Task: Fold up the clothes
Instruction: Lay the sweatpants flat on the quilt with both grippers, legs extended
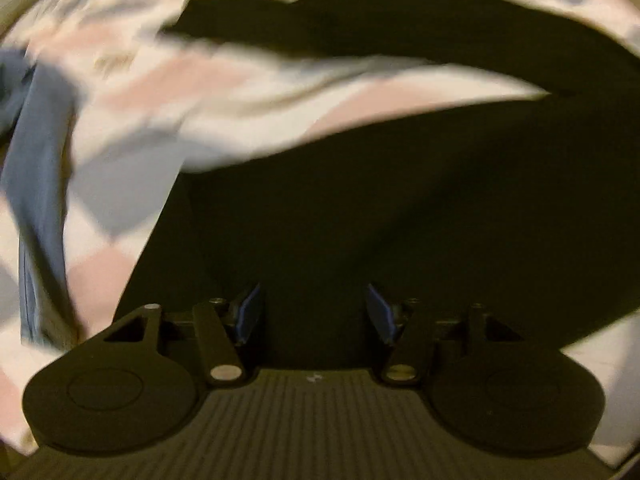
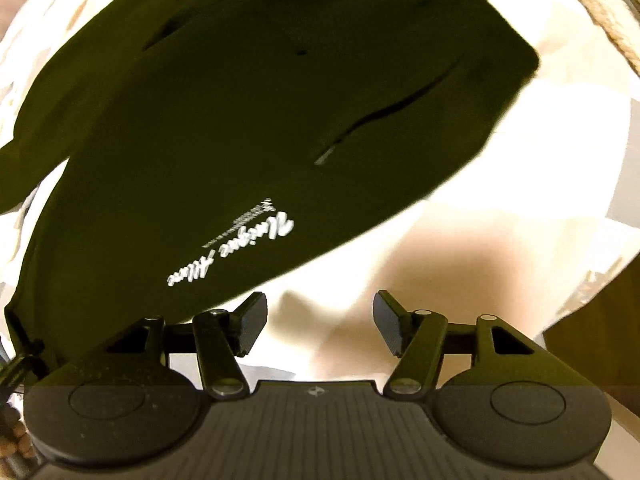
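Note:
A dark olive garment (image 2: 260, 120) with white script lettering (image 2: 232, 248) and a zipped pocket lies spread on a pale sheet (image 2: 500, 220). My right gripper (image 2: 320, 326) stands open just off its near hem, over the sheet, nothing between its fingers. In the left wrist view the same dark garment (image 1: 380, 208) fills the middle. My left gripper (image 1: 316, 312) is open above it, blue pads (image 1: 250, 312) apart and holding nothing. A pink, white and grey patterned cloth (image 1: 240, 88) lies blurred across the garment's far side.
A blue cloth (image 1: 36, 168) hangs at the far left in the left wrist view. At the right edge of the right wrist view there is a brown wooden surface (image 2: 592, 320) and a pale rope-like band (image 2: 592, 8) at the upper right.

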